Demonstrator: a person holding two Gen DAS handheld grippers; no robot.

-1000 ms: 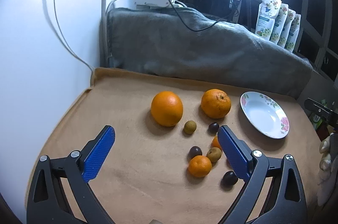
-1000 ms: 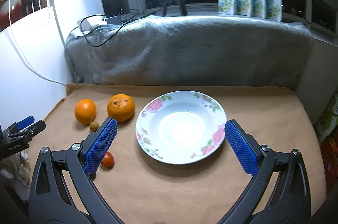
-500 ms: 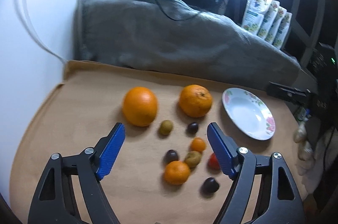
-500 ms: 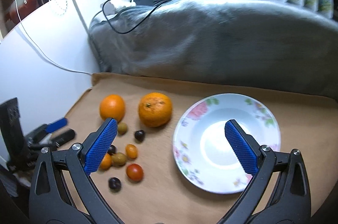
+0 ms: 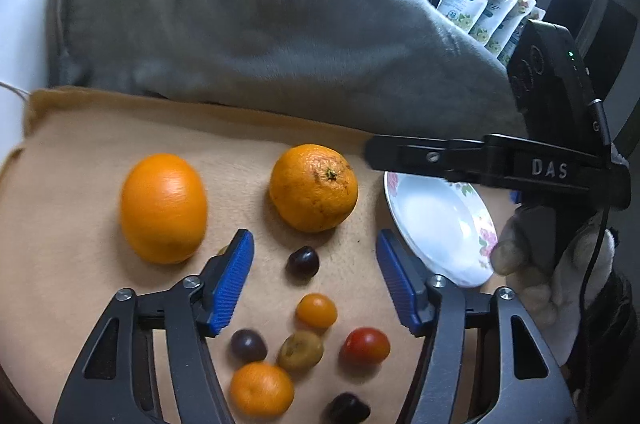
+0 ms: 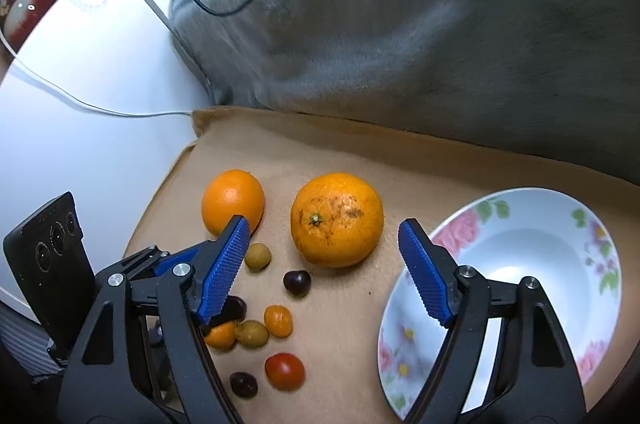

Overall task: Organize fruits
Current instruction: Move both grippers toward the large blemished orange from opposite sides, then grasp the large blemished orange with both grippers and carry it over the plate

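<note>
both hand-held grippers dipped closer over small fruits [image 5: 316, 310], jaws closing, nothing gripped.

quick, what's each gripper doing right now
Left gripper: closing, empty, over the small fruits.
Right gripper: closing, empty, near the rough orange.

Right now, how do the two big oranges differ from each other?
The left orange has smooth, clean, glossy skin; the right orange is rougher, with brown specks. The right orange shows its stem end upward; on the left orange none is visible. The right orange lies nearer the plate. Both rest on the tan cloth, untouched.
</note>
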